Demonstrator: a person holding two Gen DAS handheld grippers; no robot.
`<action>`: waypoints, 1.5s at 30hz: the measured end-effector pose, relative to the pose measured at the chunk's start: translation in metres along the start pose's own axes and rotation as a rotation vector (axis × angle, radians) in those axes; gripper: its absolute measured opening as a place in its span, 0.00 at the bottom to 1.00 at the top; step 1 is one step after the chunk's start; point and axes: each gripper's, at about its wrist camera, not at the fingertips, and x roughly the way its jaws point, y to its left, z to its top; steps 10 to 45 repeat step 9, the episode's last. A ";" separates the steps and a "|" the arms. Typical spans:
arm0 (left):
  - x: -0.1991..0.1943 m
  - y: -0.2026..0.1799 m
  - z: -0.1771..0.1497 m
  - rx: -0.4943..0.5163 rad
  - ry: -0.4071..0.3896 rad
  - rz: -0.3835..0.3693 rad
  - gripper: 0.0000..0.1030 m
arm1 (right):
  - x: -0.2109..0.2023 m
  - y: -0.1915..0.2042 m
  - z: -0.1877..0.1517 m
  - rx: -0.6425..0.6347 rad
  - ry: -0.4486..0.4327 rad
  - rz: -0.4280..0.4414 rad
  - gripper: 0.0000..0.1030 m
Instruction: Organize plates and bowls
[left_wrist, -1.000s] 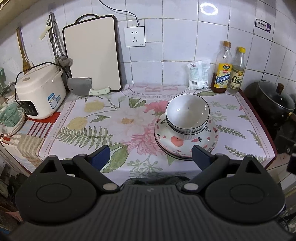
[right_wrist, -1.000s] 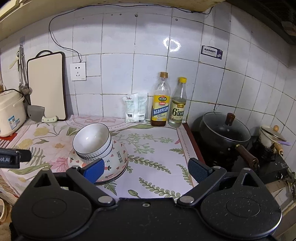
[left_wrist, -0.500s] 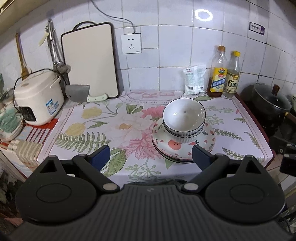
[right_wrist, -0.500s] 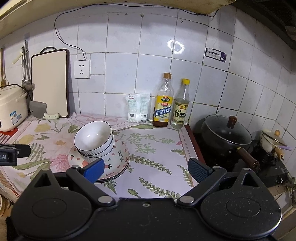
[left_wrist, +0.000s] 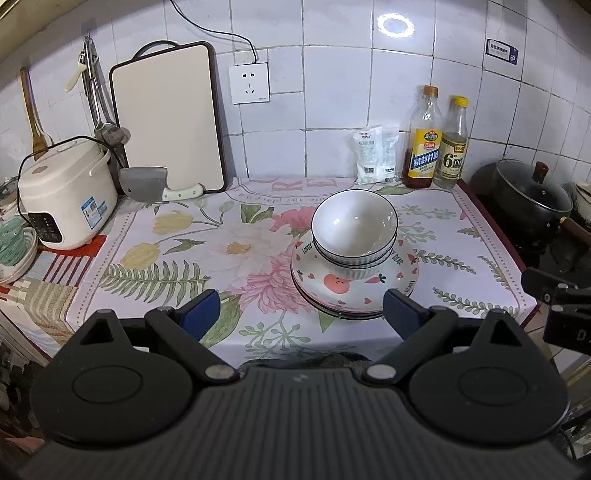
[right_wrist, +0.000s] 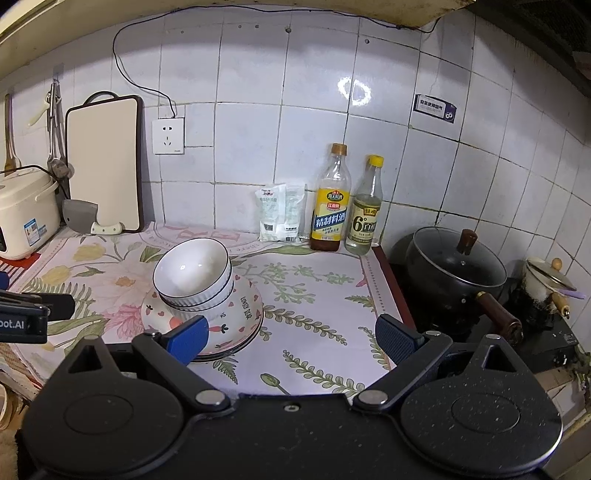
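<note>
**Both grippers standing wide open before the stacked dishes**

The left gripper is holding its jaws spread wide with nothing between them, hanging at the lower middle of its frame over the near edge of the worktop. The right gripper is likewise showing its jaws fully apart and gripping nothing, low in its own frame.

Just beyond the left gripper's right-hand finger, right of centre in the frame, the bowls are sitting nested one inside another, white with a dark rim line. They are resting on the plates, a stack printed with hearts and a peach-coloured face, lying on the flowered cloth. In the right wrist view the same stack is sitting left of centre, with the left-hand blue finger overlapping the plates' near rim; whether it is touching them cannot be told.

Farther back, two bottles are standing against the tiled wall at the upper right. A cutting board is leaning at the upper left, a rice cooker is sitting at the far left, and a black pot is sitting at the right edge.
</note>
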 end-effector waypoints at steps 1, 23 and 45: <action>0.000 0.000 0.000 0.000 0.001 0.000 0.93 | 0.000 0.000 0.000 0.000 0.000 -0.001 0.96; 0.000 0.002 -0.001 -0.007 0.001 -0.001 0.93 | -0.001 0.000 -0.001 0.002 0.001 -0.006 0.96; 0.000 0.002 -0.001 -0.007 0.001 -0.001 0.93 | -0.001 0.000 -0.001 0.002 0.001 -0.006 0.96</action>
